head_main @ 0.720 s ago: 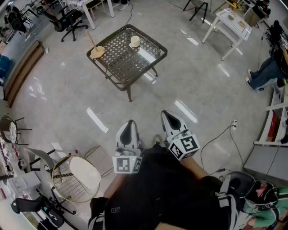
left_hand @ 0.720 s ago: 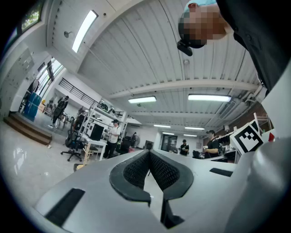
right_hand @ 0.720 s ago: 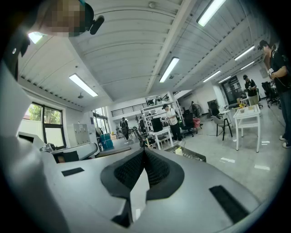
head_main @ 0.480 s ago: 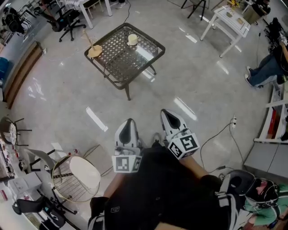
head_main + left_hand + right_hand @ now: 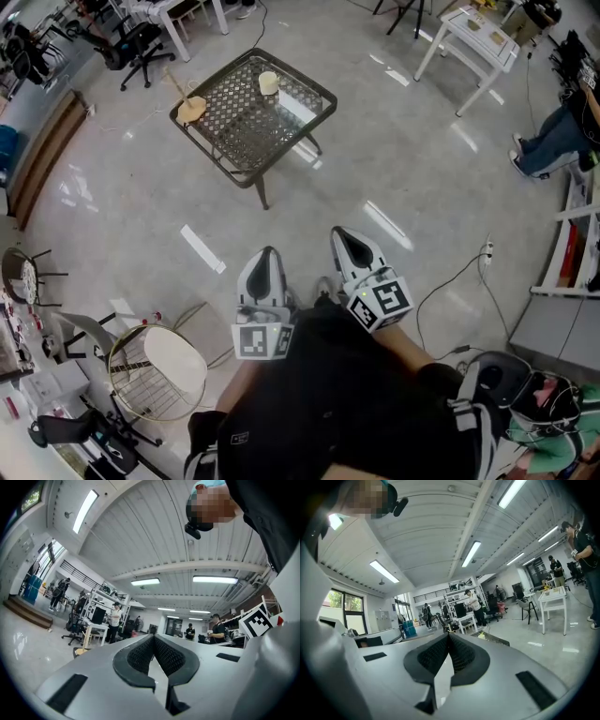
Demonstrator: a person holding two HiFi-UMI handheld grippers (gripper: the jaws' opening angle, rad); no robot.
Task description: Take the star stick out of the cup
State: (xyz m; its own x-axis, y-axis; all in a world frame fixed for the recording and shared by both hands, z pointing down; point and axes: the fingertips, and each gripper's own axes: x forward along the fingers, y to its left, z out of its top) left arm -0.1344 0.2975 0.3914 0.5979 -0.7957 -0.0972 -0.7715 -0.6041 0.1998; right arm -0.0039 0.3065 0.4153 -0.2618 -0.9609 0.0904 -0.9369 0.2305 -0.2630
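Grey moulded shells carry the jaws of the left gripper (image 5: 265,257), and these are pressed together at the tips, the ribbed black pads (image 5: 139,656) meeting with nothing between them. The right gripper (image 5: 343,236) is the same, its pads (image 5: 430,656) touching at the tip and empty. Both are held low against the person's dark clothing, side by side. They point across the glossy floor (image 5: 394,178) toward a low table (image 5: 246,136) with a dark metal lattice top, which stands well apart from them. At the table's left corner the star stick (image 5: 178,89) shows as a thin pale rod rising from a tan shape. It is too small to tell whether that shape is the star or some holder. A pale round cup (image 5: 268,82) stands near the table's far edge, apart from the rod. In the left gripper view the rod stands upright in the distance, off to the left of the closed tips and far beyond them. Neither gripper is near the table or anything on it. A white table (image 5: 478,37) stands further off at the upper right.
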